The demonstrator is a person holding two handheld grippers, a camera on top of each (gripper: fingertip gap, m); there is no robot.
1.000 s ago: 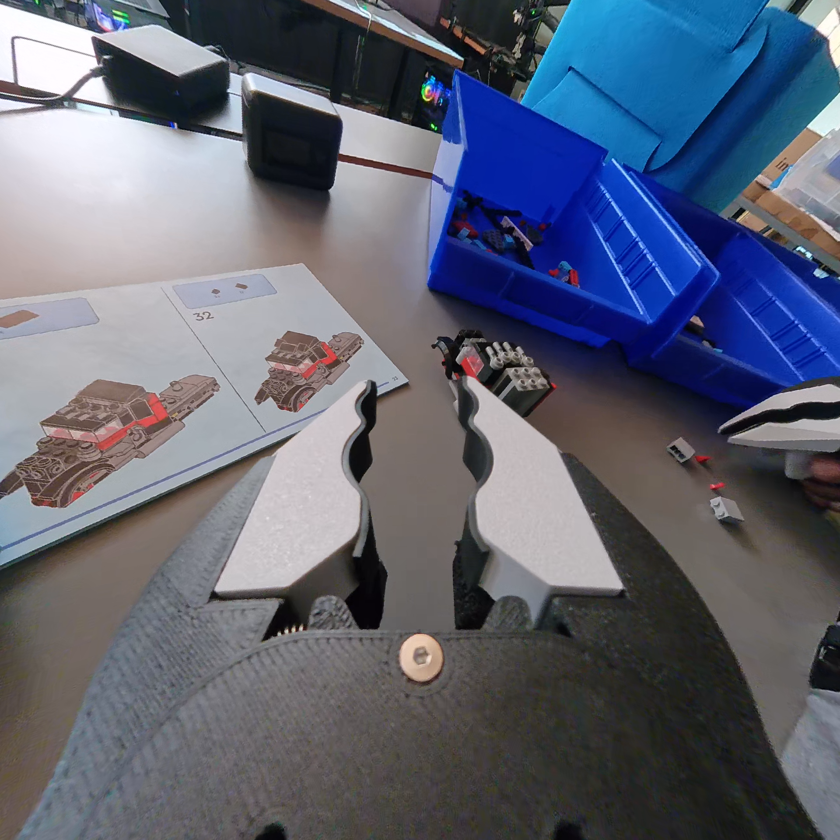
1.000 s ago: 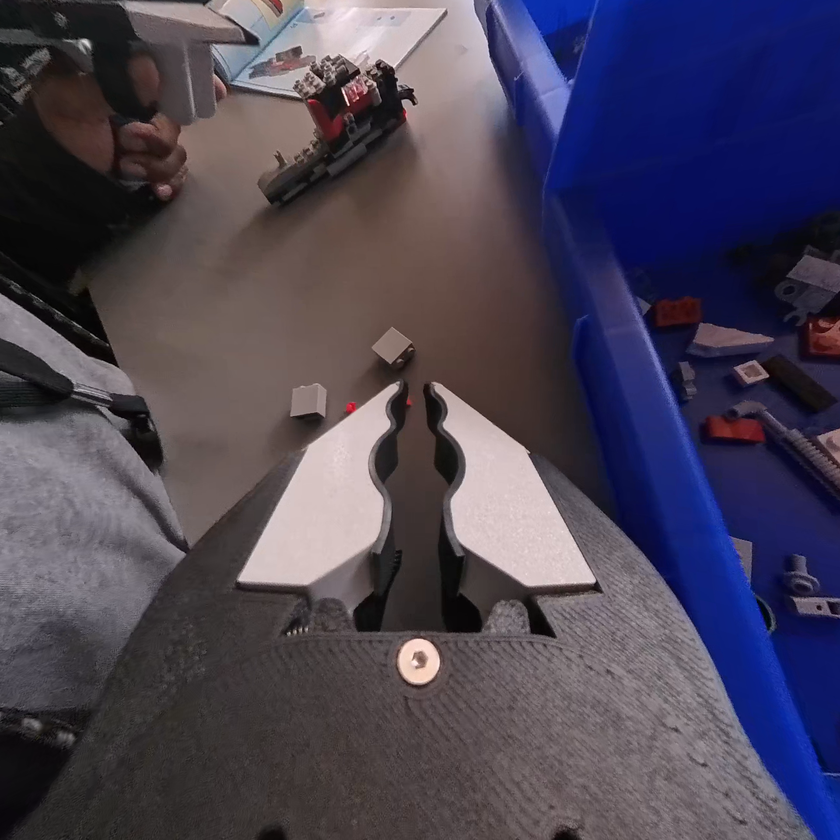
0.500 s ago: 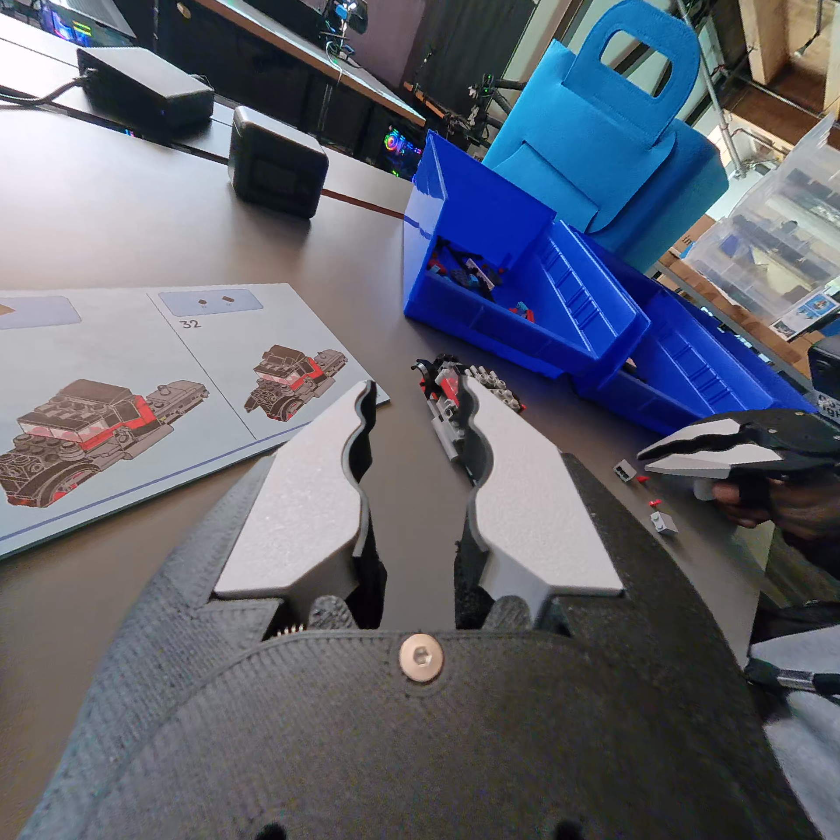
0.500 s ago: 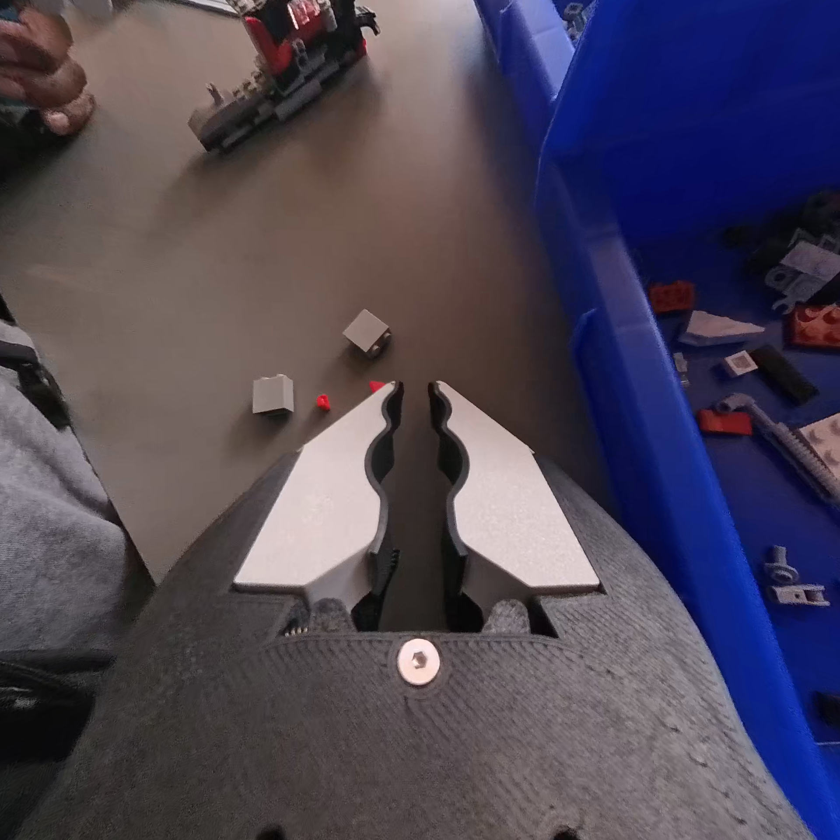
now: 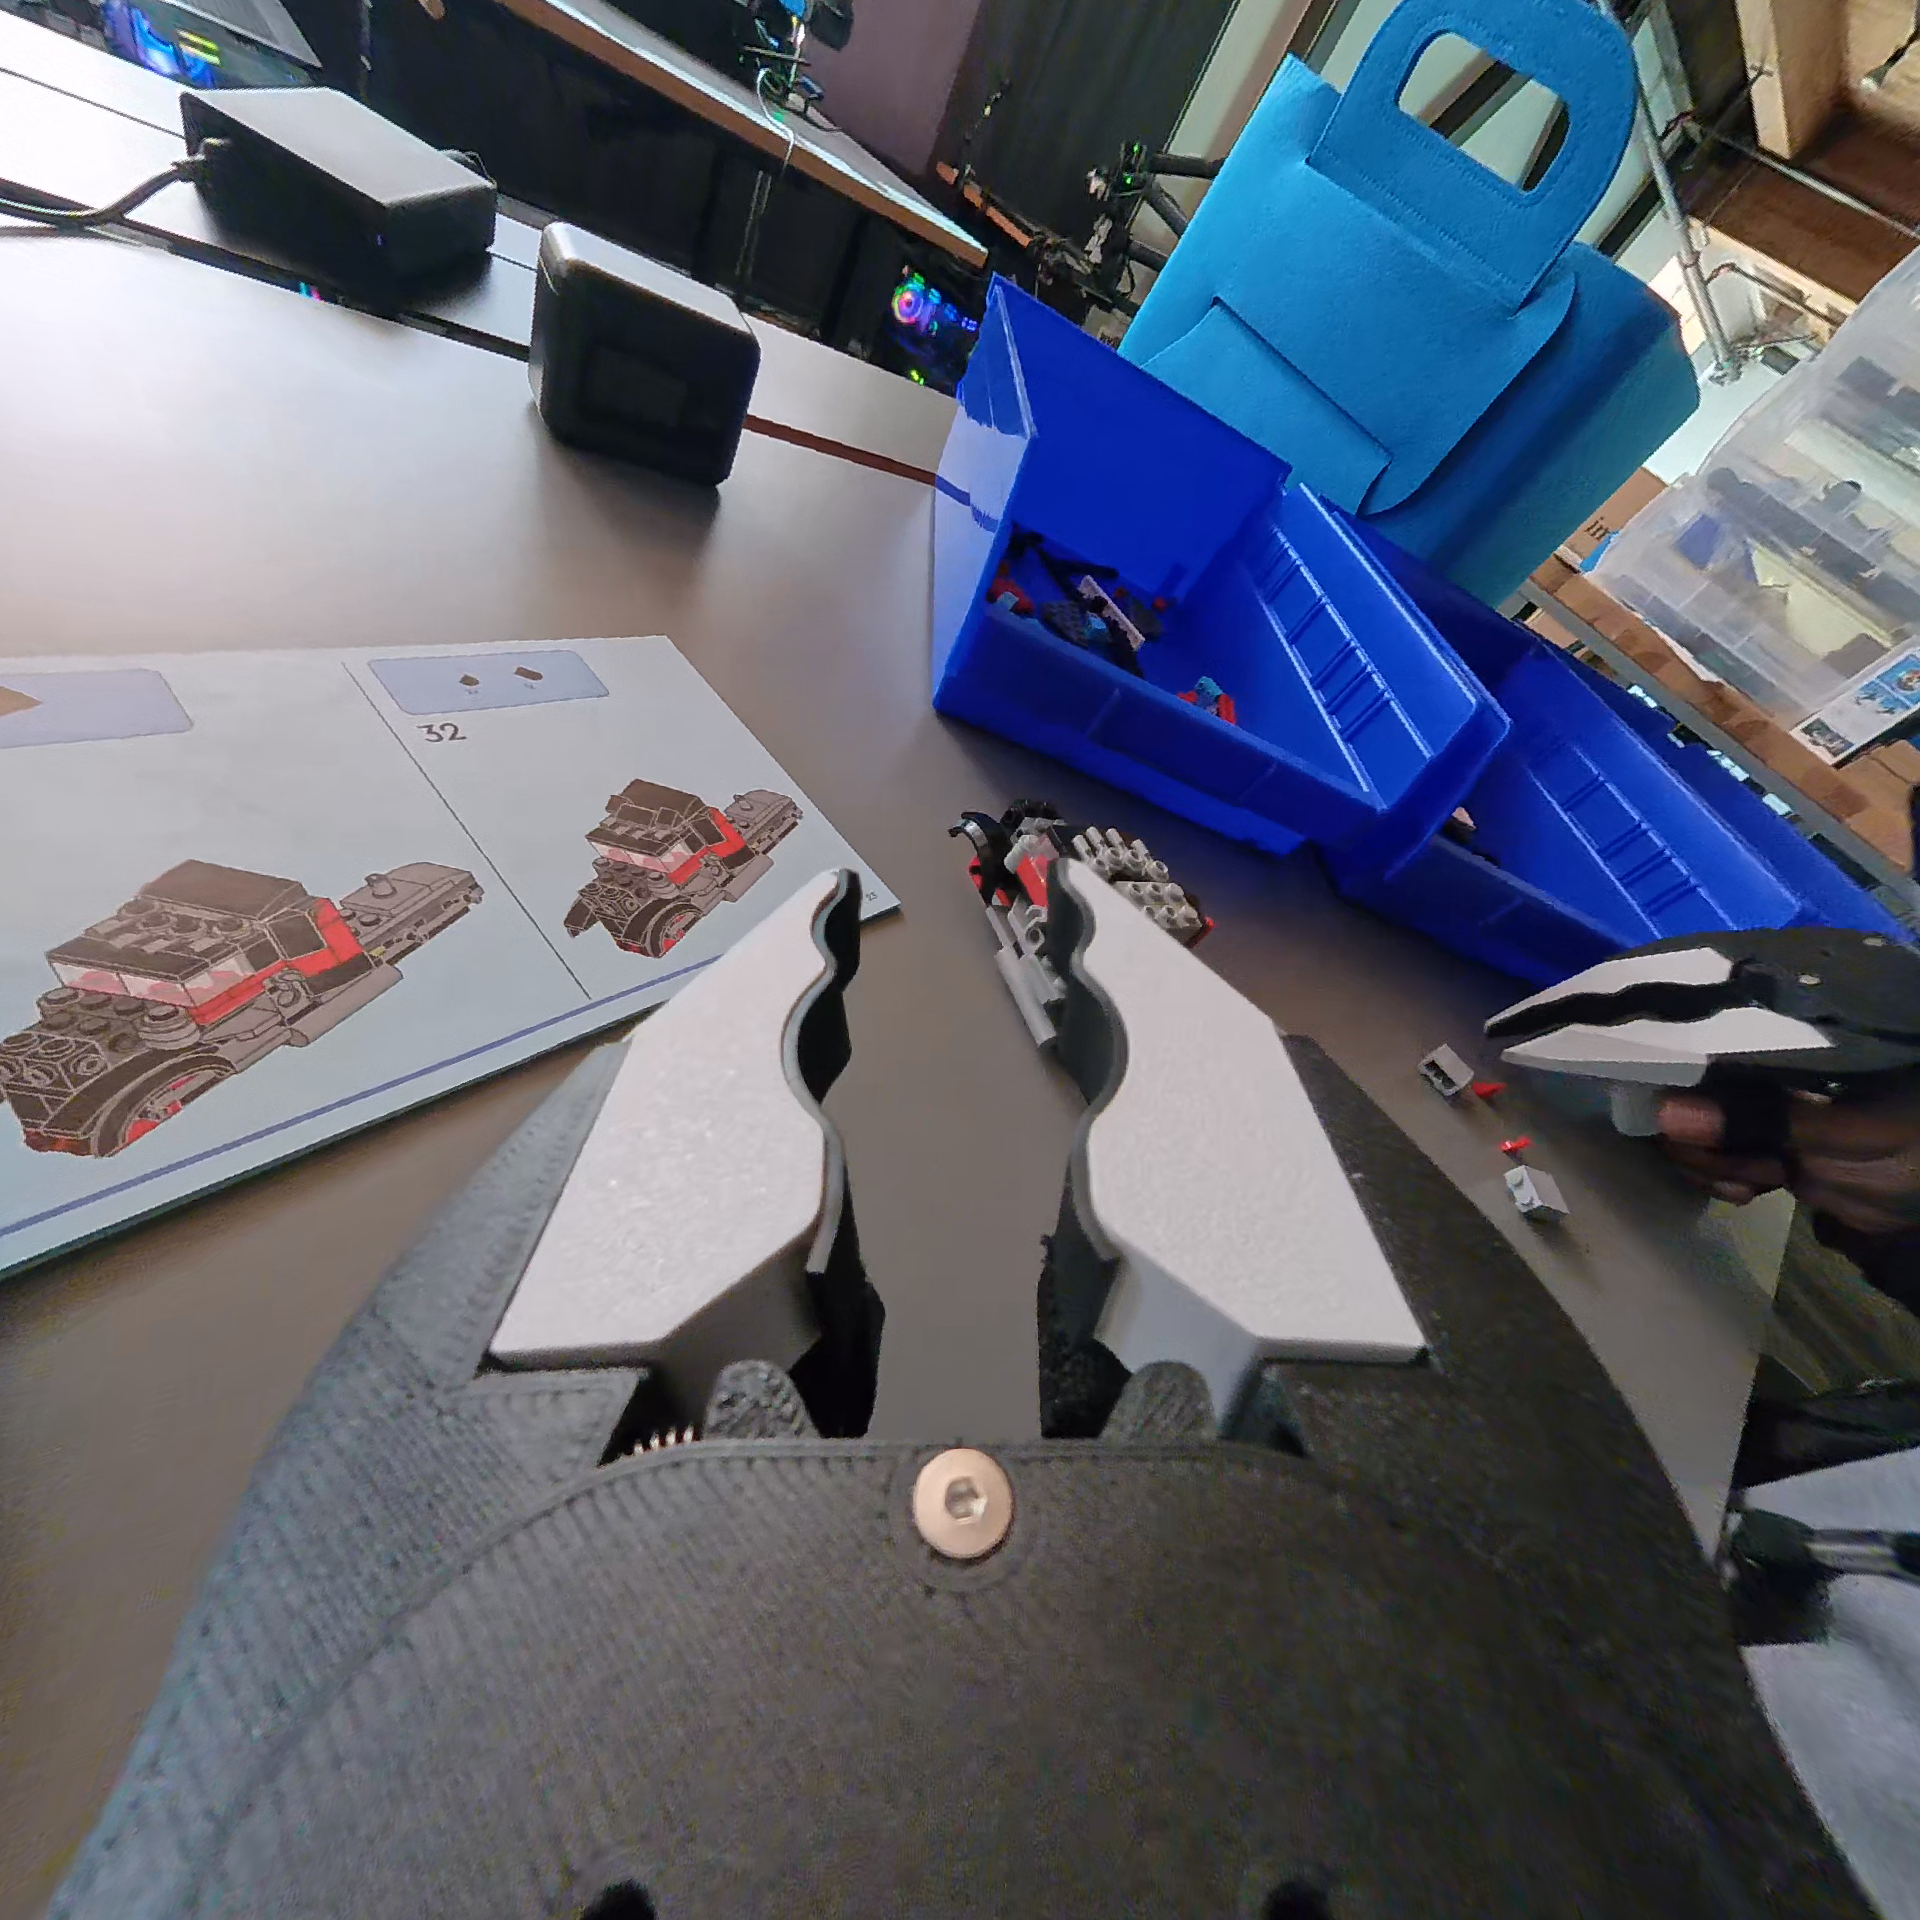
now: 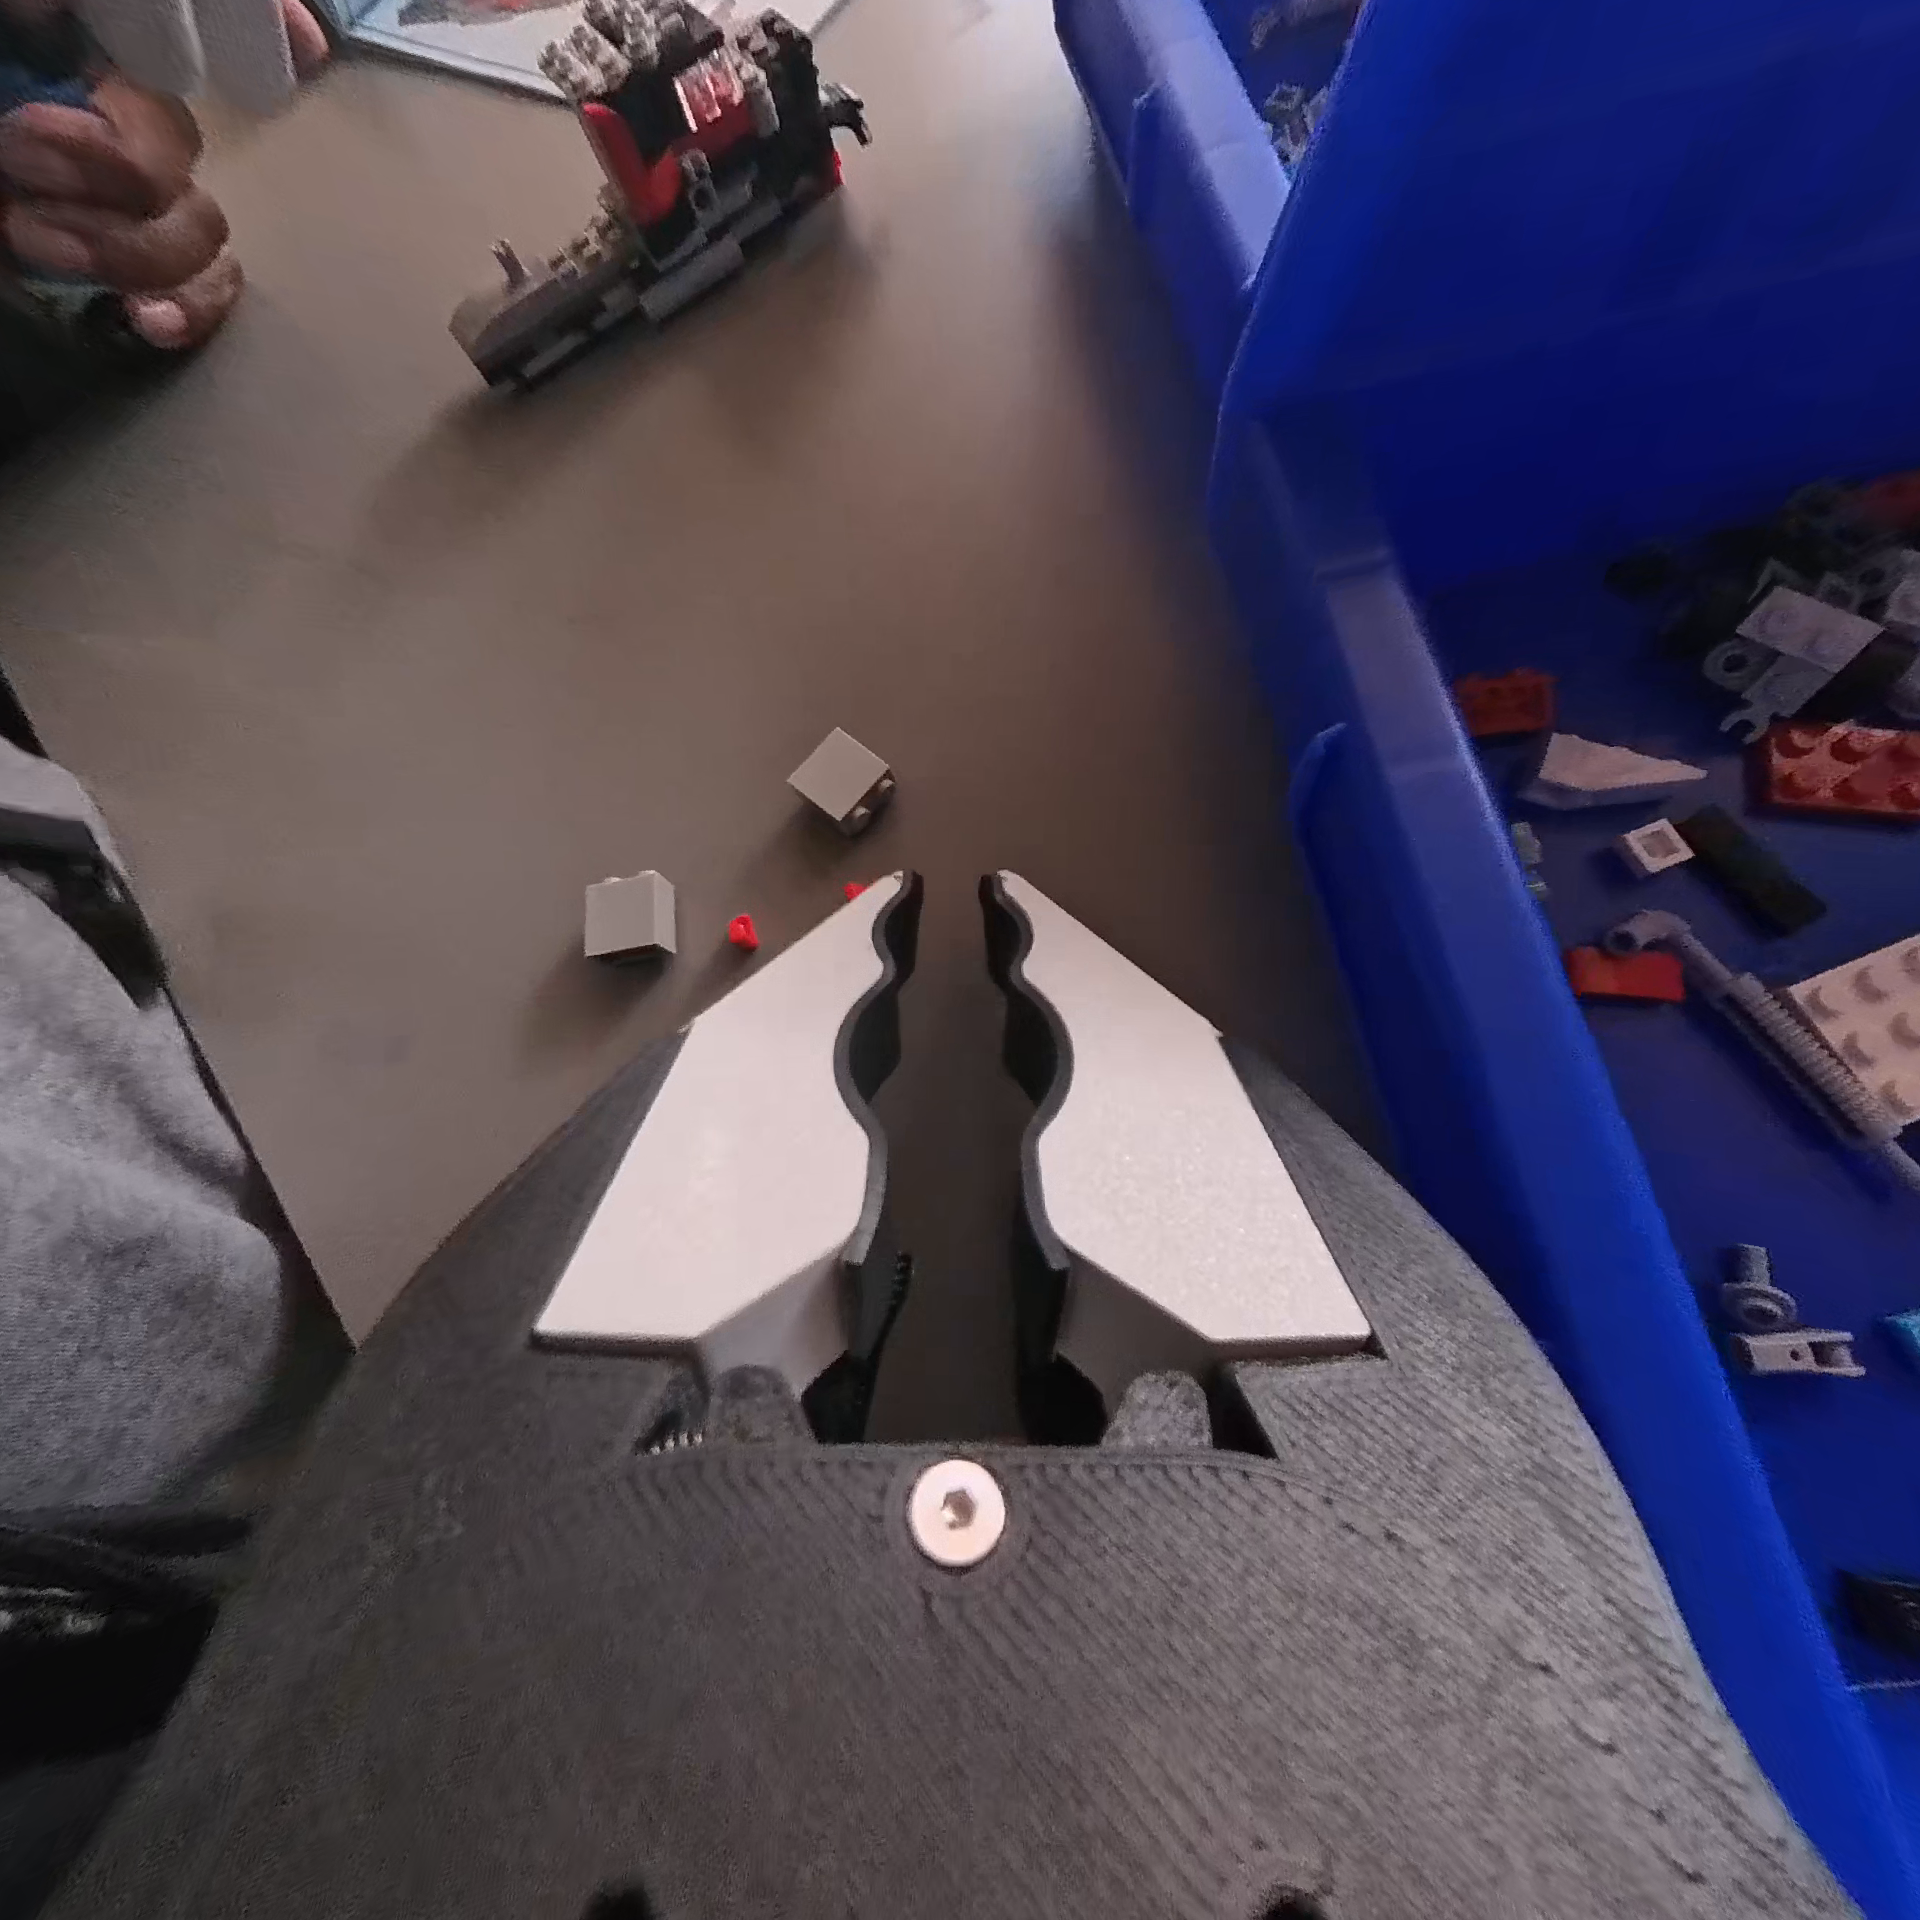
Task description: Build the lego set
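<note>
Dark table [image 5: 312, 499], blue bins [image 5: 1195, 665] at right. Half-built lego truck [image 6: 665, 197] beside instruction booklet [image 5: 312, 883]. Left gripper [image 5: 951, 894] spread wide, empty. Right gripper [image 6: 948, 883] slightly parted, empty, near two grey bricks [image 6: 840, 779] and red bits [image 6: 741, 930].

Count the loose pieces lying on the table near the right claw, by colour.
Small grey plastic bricks: 2 — one beside the tiny red bits, one farther out
Tiny red plastic pieces: 2 — and, the second partly behind the right claw
Total: 4
</note>
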